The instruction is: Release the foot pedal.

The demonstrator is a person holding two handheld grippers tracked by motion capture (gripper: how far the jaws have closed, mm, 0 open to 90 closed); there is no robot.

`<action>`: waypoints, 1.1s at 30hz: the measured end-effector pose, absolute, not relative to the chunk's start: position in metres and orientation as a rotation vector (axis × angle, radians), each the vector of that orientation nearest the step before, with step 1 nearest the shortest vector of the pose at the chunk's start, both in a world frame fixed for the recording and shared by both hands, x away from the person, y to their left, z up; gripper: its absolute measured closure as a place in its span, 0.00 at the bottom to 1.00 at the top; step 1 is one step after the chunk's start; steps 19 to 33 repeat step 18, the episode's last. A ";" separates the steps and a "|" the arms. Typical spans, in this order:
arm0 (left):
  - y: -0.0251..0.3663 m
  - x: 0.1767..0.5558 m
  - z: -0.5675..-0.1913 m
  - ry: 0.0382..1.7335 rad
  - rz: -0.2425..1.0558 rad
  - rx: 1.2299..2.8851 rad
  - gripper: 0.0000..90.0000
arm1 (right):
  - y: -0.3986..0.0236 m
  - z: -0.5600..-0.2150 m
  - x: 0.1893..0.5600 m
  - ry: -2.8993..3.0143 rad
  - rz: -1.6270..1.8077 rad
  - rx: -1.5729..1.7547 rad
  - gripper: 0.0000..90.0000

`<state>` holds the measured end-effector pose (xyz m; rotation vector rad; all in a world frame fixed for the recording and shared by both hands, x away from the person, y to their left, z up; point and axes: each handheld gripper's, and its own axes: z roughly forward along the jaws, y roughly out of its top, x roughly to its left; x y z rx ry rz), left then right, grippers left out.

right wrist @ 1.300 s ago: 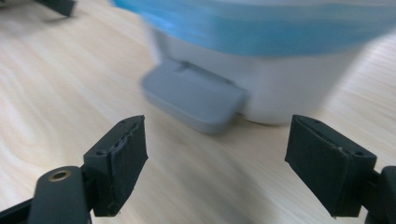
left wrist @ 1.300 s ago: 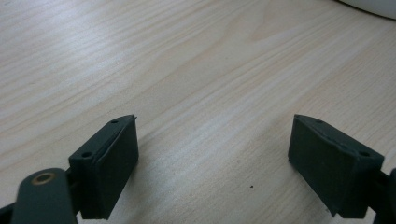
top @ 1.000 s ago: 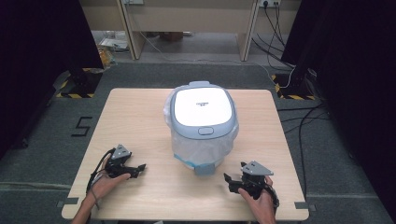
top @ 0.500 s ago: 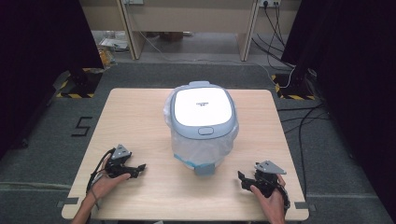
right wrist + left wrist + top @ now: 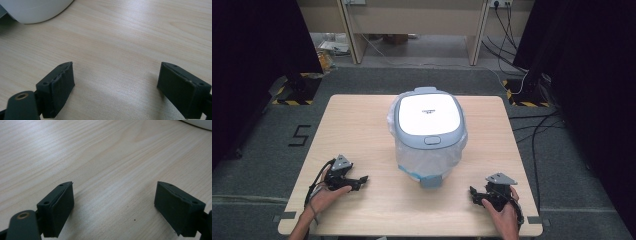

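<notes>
High view: the right gripper (image 5: 475, 193) has slid toward the lower right of the bench (image 5: 362, 125), away from the bagged bin (image 5: 428, 132) at centre. The left gripper (image 5: 360, 180) rests at lower left. Both grippers' fingers gape wide and empty.

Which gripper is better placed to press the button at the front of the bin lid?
Slightly the left gripper: open, it lies nearer the bin and its button. The right gripper, also open, lies nearer the table edge.
</notes>
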<state>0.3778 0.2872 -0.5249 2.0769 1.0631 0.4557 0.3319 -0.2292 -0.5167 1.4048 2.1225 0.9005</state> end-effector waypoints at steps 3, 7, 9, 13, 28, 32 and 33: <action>0.287 0.378 -0.525 1.063 0.456 2.077 0.17 | -0.229 -0.517 0.333 2.130 0.898 1.393 0.13; 0.287 0.378 -0.525 1.063 0.456 2.077 0.17 | -0.229 -0.517 0.333 2.129 0.895 1.399 0.12; 0.287 0.378 -0.525 1.063 0.456 2.077 0.17 | -0.229 -0.517 0.333 2.127 0.893 1.405 0.12; 0.287 0.378 -0.525 1.063 0.456 2.077 0.17 | -0.229 -0.517 0.333 2.131 0.891 1.405 0.11; 0.287 0.378 -0.525 1.063 0.456 2.077 0.17 | -0.229 -0.517 0.333 2.132 0.890 1.405 0.11; 0.287 0.378 -0.525 1.063 0.456 2.077 0.17 | -0.229 -0.517 0.333 2.132 0.890 1.405 0.11; 0.287 0.378 -0.525 1.063 0.456 2.077 0.17 | -0.229 -0.517 0.333 2.132 0.890 1.405 0.11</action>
